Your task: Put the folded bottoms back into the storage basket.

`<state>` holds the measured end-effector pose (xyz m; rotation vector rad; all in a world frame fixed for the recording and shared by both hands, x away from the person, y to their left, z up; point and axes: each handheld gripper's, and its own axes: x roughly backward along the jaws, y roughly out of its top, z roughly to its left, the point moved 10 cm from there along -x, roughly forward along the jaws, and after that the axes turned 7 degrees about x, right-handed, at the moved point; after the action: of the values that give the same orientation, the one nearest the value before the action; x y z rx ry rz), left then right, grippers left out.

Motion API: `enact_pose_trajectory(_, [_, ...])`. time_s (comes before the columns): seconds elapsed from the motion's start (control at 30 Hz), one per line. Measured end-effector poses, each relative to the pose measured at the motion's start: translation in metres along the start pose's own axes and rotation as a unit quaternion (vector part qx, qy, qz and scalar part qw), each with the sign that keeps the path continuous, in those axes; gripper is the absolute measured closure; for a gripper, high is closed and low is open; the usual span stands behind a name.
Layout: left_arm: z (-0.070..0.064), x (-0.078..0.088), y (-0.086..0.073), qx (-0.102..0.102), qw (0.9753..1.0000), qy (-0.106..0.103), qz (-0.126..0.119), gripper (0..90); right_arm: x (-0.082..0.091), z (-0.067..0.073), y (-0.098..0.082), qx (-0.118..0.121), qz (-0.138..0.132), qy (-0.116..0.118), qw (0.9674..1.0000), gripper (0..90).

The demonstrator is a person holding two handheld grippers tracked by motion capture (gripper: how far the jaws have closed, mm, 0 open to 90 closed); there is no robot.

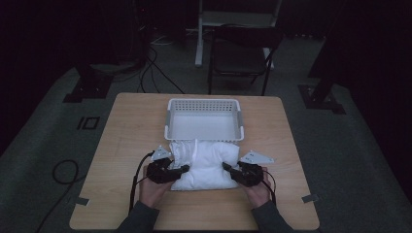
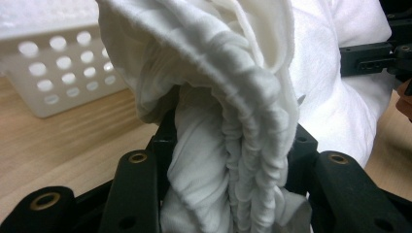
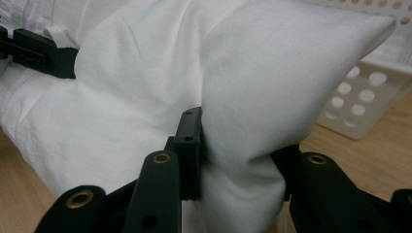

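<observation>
A white pillow [image 1: 206, 165] lies on the wooden table [image 1: 131, 126], just in front of a white perforated basket [image 1: 204, 119]. My left gripper [image 1: 184, 168] is shut on the pillow's left end, where bunched, gathered cloth [image 2: 233, 145] fills the space between the jaws. My right gripper [image 1: 227, 166] is shut on the pillow's right end, pinching a fold of smooth fabric [image 3: 238, 160]. In the left gripper view the right gripper [image 2: 374, 58] shows beyond the pillow. In the right gripper view the left gripper [image 3: 39, 53] shows at the far side.
The basket [image 2: 58, 73] stands at the middle back of the table and looks empty; its wall [image 3: 364, 102] is close behind the pillow. A dark chair [image 1: 243, 53] and cables [image 1: 150, 73] are on the floor beyond the table.
</observation>
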<state>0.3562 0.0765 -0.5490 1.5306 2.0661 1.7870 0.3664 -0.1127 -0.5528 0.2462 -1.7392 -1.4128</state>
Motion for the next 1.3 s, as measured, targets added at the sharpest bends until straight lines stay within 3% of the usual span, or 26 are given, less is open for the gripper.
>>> enact_pose_trajectory(0.57, [-0.013, 0.019, 0.017, -0.020, 0.9995, 0.005, -0.022, 54.2, 0.020, 0.006, 0.025, 0.031, -0.023, -0.008, 0.9992, 66.7])
enact_pose_trajectory(1.3, [-0.024, 0.040, 0.066, -0.052, 0.9965, 0.004, -0.065, 54.2, 0.039, -0.002, 0.070, 0.054, -0.066, -0.031, 0.9958, 66.7])
